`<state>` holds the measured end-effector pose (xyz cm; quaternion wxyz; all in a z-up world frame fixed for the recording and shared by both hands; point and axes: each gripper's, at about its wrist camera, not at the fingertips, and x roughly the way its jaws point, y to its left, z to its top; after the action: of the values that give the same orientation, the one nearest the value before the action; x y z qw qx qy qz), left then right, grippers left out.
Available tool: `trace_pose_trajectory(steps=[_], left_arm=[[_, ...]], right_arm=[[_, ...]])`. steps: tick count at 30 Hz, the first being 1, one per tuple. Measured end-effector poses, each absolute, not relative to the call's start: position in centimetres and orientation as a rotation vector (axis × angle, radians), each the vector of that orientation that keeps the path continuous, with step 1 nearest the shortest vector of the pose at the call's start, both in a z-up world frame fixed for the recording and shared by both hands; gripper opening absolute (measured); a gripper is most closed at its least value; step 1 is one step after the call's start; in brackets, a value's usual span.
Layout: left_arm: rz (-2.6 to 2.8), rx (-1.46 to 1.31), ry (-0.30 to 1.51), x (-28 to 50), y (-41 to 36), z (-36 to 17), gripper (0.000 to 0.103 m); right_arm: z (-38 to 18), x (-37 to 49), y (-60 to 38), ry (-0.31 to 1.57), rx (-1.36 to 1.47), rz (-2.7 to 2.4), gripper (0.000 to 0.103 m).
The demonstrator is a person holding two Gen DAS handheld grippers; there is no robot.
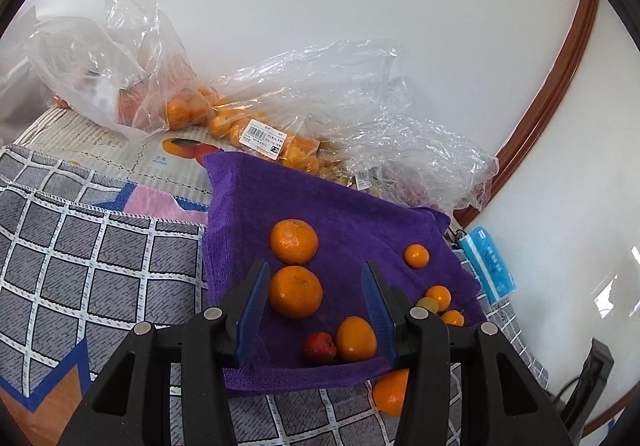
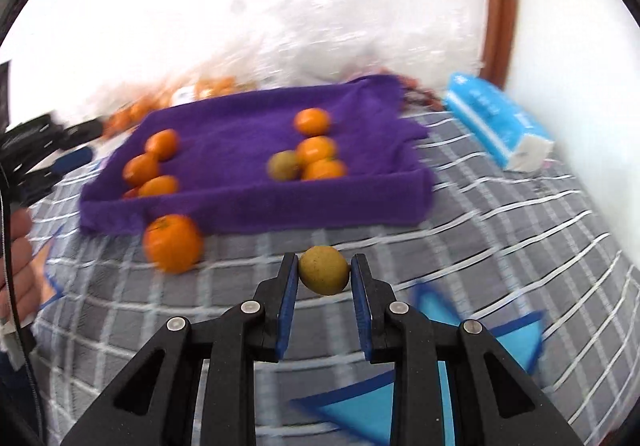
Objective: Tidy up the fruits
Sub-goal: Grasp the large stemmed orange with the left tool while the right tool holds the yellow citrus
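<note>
Only the left wrist view shows the clear bags (image 1: 224, 101) of oranges against the wall behind the purple towel (image 1: 352, 221); only the right wrist view, blurred, shows the small yellow-brown fruit (image 2: 324, 270) and a person's hand (image 2: 18, 266) at the left edge, beside the left gripper's dark shape.

The right gripper (image 2: 324, 274) is clenched on the yellow-brown fruit, its blue pads pressing both sides. The fruit is held near the fingertips, in front of the towel's near edge and above the checked cloth (image 2: 500, 230). A large orange (image 2: 173, 242) lies on that cloth, just beside the towel. A blue pack (image 2: 496, 125) lies off to the right.

The left gripper (image 1: 316, 306) points down at the towel with its jaws apart and nothing between the pads. Two oranges (image 1: 295, 290) lie beyond its left finger; a red fruit (image 1: 319, 348) and another orange (image 1: 356, 338) lie lower between the fingers, none of them gripped. Smaller fruits (image 1: 438, 298) sit at the towel's right side.
</note>
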<state>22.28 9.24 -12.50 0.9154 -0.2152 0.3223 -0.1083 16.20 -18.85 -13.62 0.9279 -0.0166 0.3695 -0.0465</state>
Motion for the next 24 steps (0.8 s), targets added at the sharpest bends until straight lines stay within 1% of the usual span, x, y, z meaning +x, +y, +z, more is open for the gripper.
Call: trace_pose_trajectory(steps=[8, 11, 17, 21, 24], left_arm=[[-0.184, -0.382, 0.68, 22.5, 8.3, -13.1, 0.045], [-0.171, -0.363, 0.671, 22.3, 8.1, -13.0, 0.046], [-0.208, -0.32, 0.659, 21.9, 7.3, -12.5, 0.05], [-0.26, -0.289, 0.65, 21.3, 6.2, -11.6, 0.053], [-0.295, -0.303, 0.676, 20.7, 5.2, -11.0, 0.054]], right_arm=[[-15.4, 18.1, -21.6, 0.833, 0.015, -0.097, 0.027], [-15.2, 17.9, -21.6, 0.807, 0.023, -0.083, 0.027], [-15.2, 17.2, -19.9, 0.784, -0.057, -0.056, 0.027], [-14.8, 17.0, -20.7, 0.765, -0.007, -0.034, 0.027], [-14.5, 16.6, -21.4, 0.743, 0.04, -0.025, 0.027]])
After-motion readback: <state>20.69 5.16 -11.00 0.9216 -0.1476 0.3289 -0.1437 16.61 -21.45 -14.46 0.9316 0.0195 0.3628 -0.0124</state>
